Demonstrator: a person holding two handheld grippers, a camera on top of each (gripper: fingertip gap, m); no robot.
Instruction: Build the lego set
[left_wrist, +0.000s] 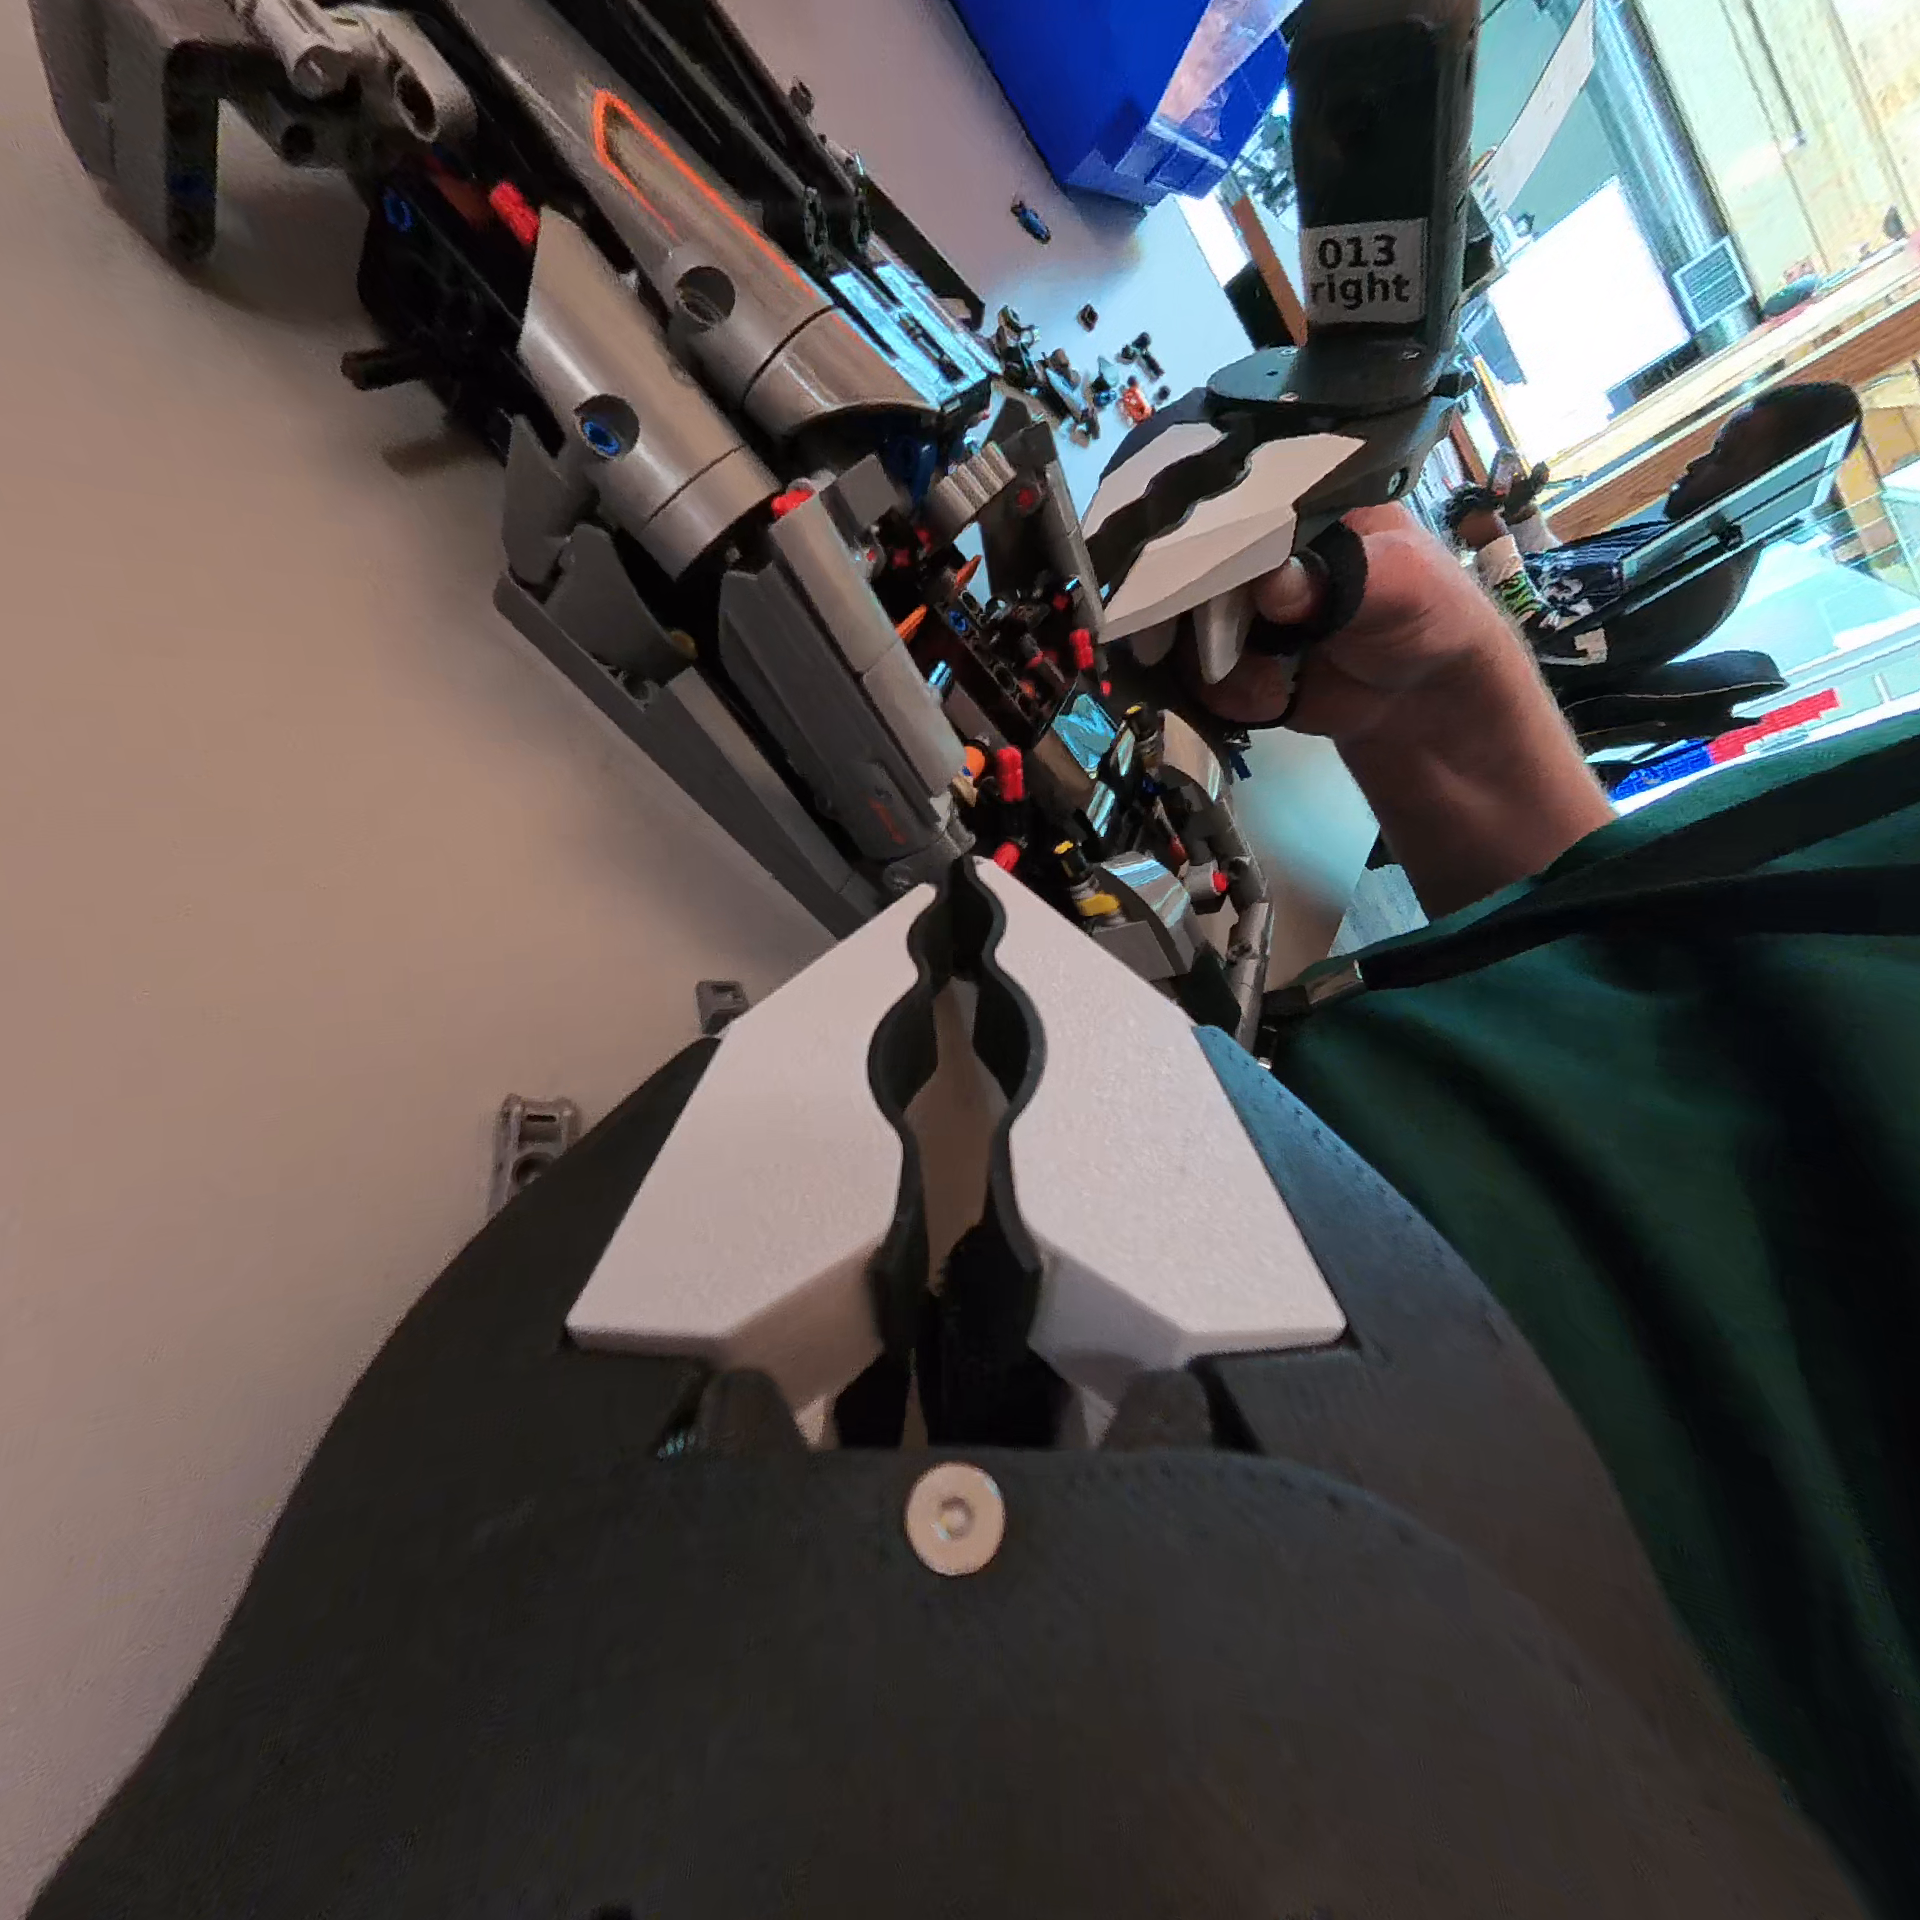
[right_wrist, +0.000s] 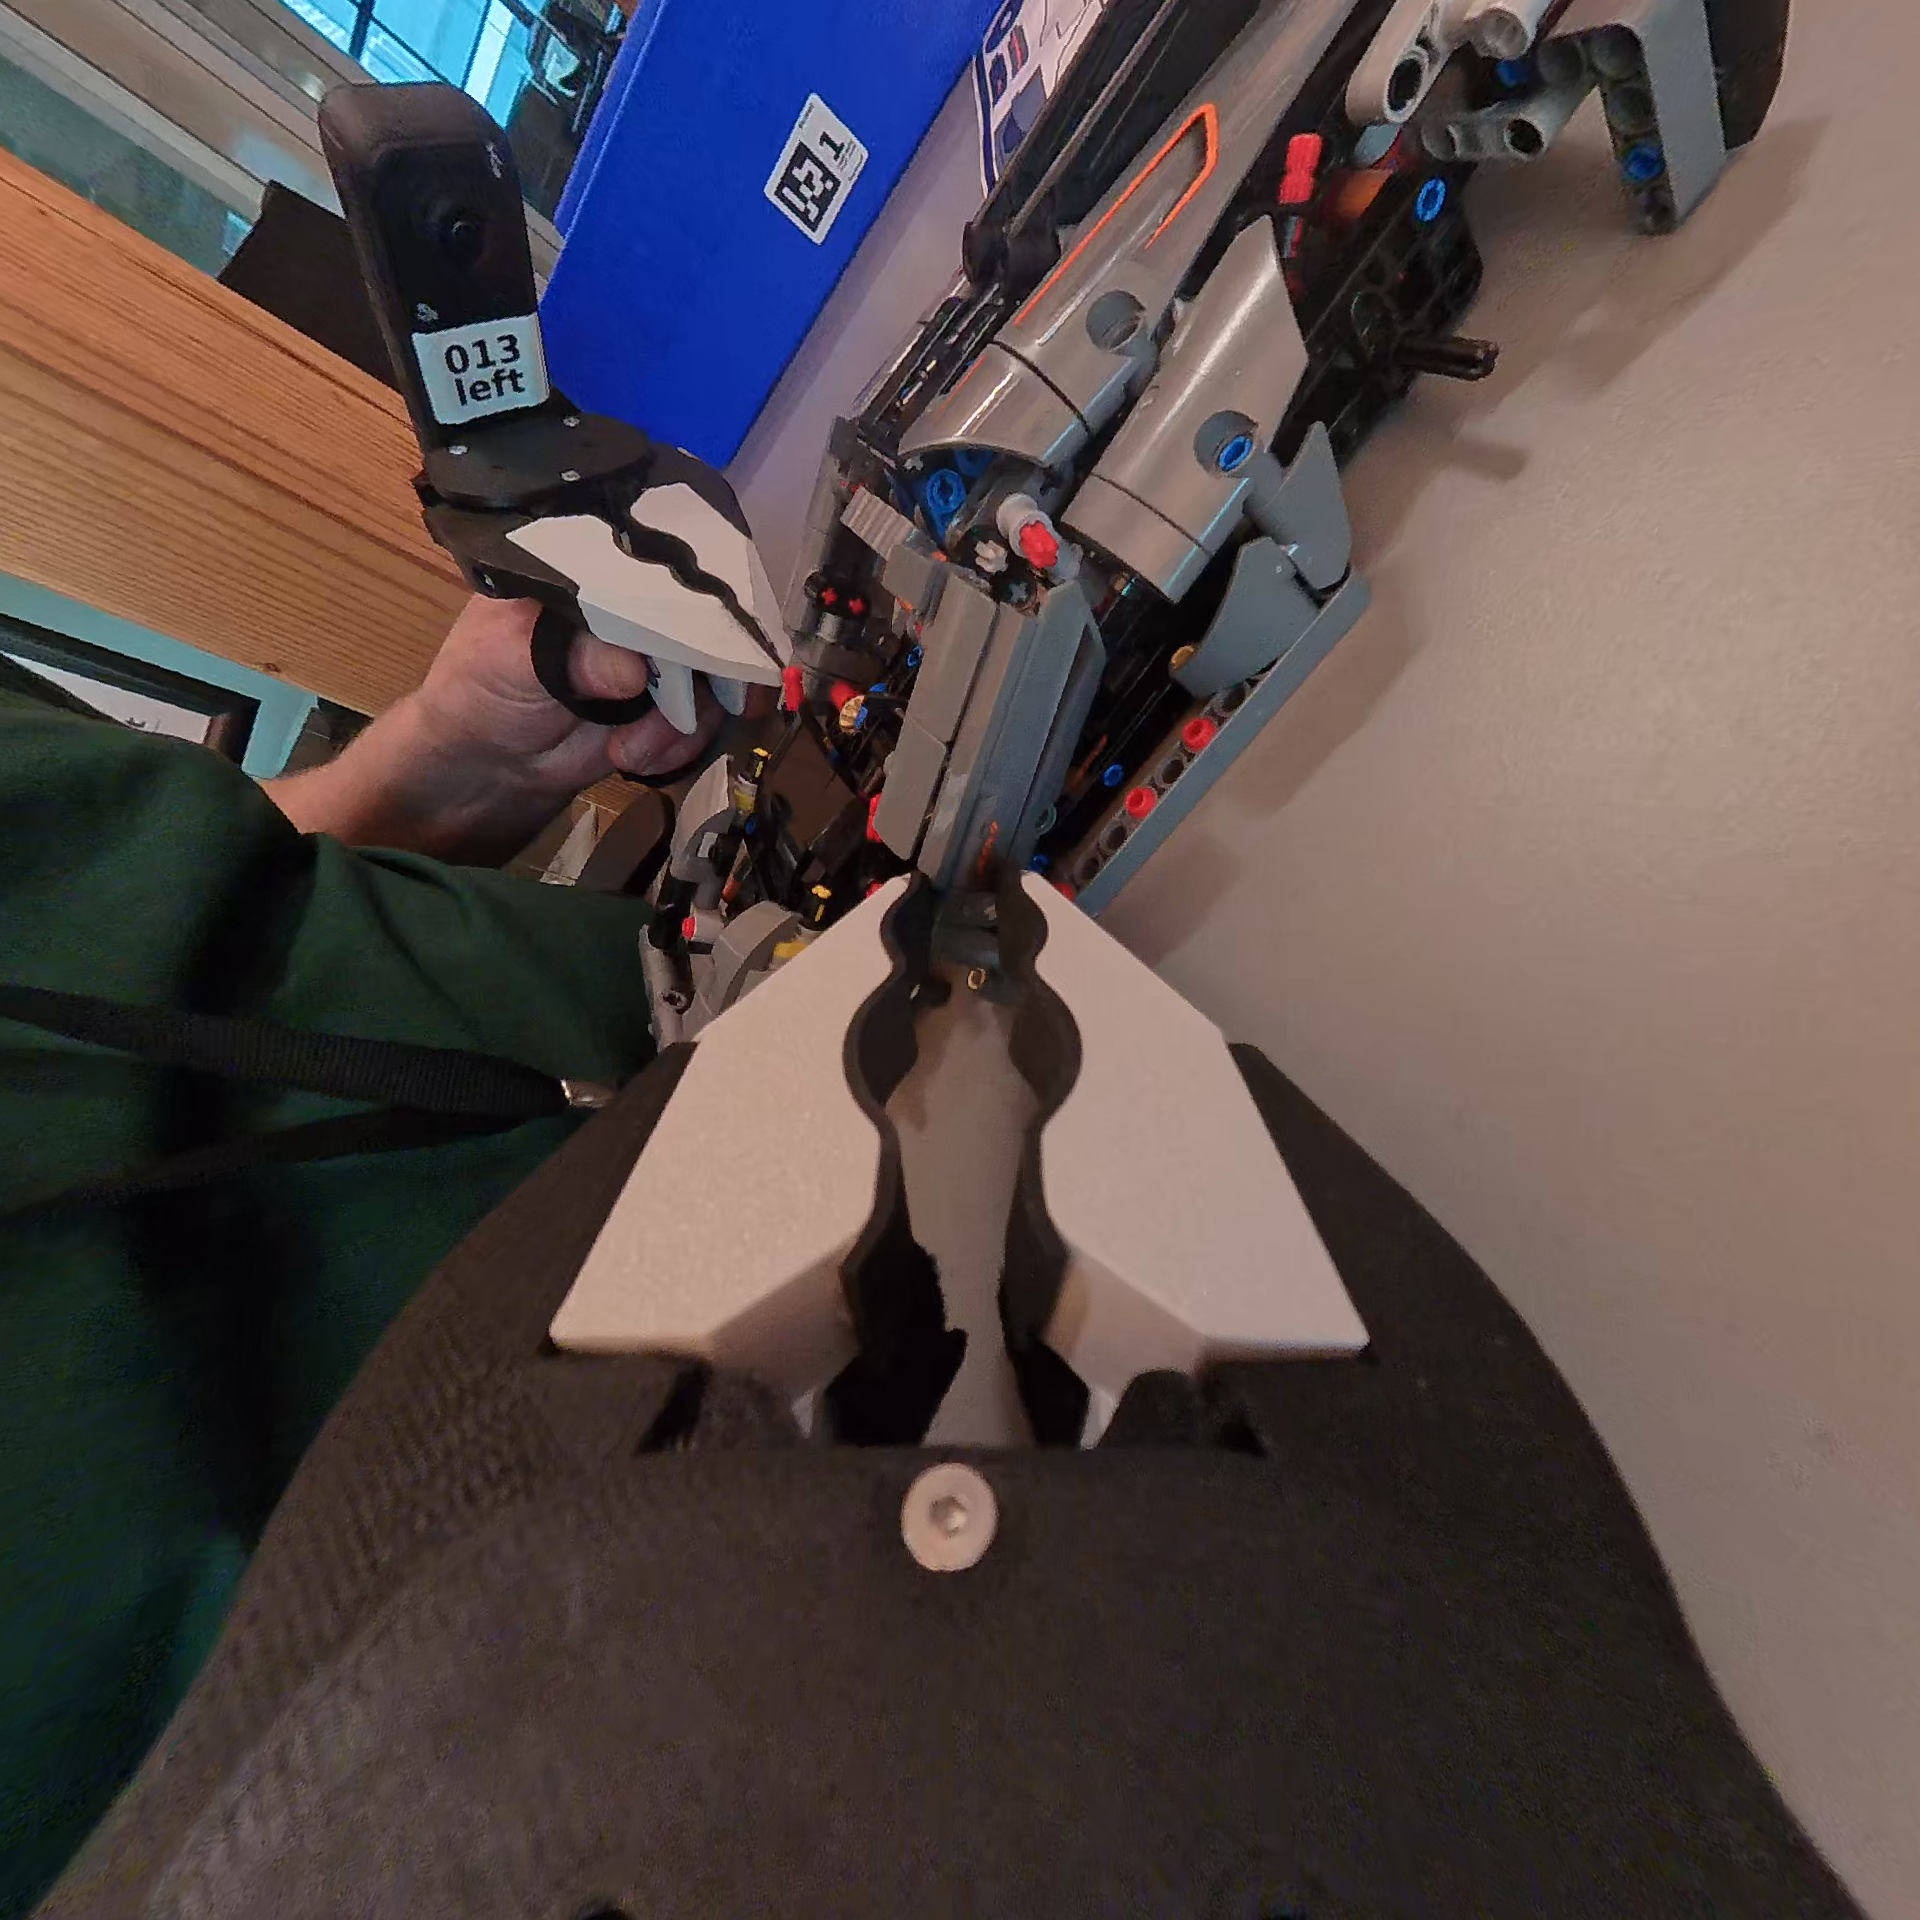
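Right gripper (right_wrist: 961, 914) pinches the grey lego model (right_wrist: 1091, 499); left gripper (left_wrist: 966, 883) closed, empty.

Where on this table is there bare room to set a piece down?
Free: the pale tabletop on the outer side of the long grey, black and orange lego model. Crowded: loose small pieces between the model's far side and the blue box; both tools work its near end.

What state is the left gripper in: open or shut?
Shut. On the left gripper, the fingers meet at their tips; nothing shows between them.
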